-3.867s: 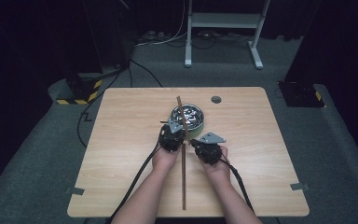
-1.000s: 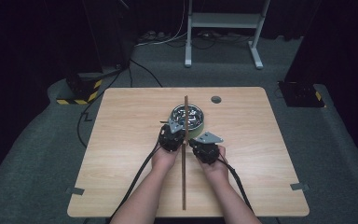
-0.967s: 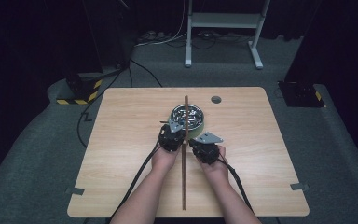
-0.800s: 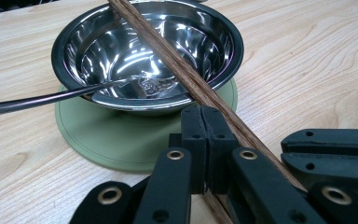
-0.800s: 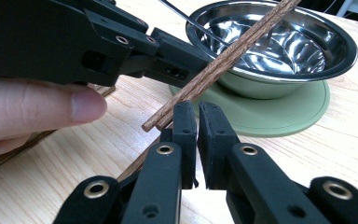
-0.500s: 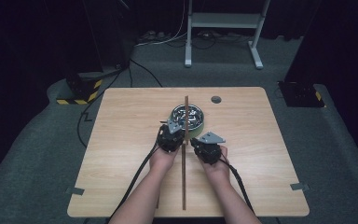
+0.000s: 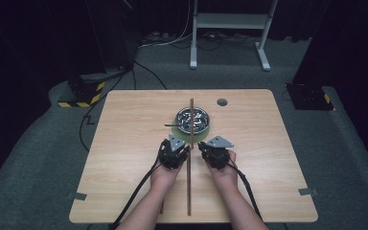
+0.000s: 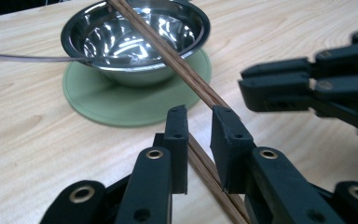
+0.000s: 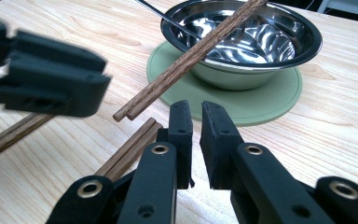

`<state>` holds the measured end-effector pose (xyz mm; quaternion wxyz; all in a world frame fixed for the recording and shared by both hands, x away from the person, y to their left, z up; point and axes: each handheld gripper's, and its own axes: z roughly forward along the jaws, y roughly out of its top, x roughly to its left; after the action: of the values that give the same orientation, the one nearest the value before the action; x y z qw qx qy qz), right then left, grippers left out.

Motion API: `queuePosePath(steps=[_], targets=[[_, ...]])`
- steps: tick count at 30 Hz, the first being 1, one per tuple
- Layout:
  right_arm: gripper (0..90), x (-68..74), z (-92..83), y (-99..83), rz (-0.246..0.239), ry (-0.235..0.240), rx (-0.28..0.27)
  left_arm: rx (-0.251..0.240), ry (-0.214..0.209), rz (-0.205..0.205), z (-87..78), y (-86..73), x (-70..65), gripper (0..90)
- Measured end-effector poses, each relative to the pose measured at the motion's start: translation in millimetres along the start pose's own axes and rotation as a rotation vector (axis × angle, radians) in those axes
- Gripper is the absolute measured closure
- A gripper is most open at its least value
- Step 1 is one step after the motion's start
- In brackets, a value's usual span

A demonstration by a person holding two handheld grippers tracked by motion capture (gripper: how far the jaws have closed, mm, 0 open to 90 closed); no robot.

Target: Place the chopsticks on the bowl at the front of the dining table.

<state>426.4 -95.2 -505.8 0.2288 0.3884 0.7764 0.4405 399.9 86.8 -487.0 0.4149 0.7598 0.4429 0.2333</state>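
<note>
A steel bowl (image 7: pixel 192 120) stands on a round green mat (image 7: pixel 199 137), with a thin metal handle (image 7: pixel 171 125) sticking out to its left. Long wooden chopsticks (image 7: pixel 189 182) lean on the bowl's rim and run in a line toward the table's front edge. My left gripper (image 7: pixel 184 146) is just left of them. Its jaws (image 8: pixel 199 114) have just been opening and stand apart over the chopsticks (image 8: pixel 168 51), pads clear of the wood. My right gripper (image 7: pixel 202 146) is just right of the line. In its own view the right gripper (image 9: pixel 196 109) has its jaws nearly together on nothing.
A small round hole (image 7: pixel 222 102) is in the wooden table (image 7: pixel 124 143) behind the bowl. Cables trail from both grippers off the front edge. On the floor beyond are a metal stand (image 7: pixel 230 21) and a black-and-yellow box (image 7: pixel 79 93).
My left gripper's jaws have opened off the chopsticks and the hand has drawn back a little toward the person. The right gripper has stayed put.
</note>
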Motion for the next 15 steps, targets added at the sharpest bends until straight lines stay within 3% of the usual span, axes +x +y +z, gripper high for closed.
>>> queuePosePath(steps=[4, 10, 15], targets=[[82.1, 0.1, 0.4, -0.2, -0.005, -0.008, -0.001, 0.013, -0.004, -0.009, -2.9, -3.1, -3.9, 76.1], [82.1, -0.6, -0.9, 0.0, 0.007, -0.004, -0.002, 0.026, -0.001, 0.016, -4.1, -8.4, -10.2, 76.5], [82.1, -0.5, -1.1, -0.3, 0.008, -0.009, -0.005, 0.010, 0.002, 0.019, -2.9, -11.1, -13.9, 78.2]])
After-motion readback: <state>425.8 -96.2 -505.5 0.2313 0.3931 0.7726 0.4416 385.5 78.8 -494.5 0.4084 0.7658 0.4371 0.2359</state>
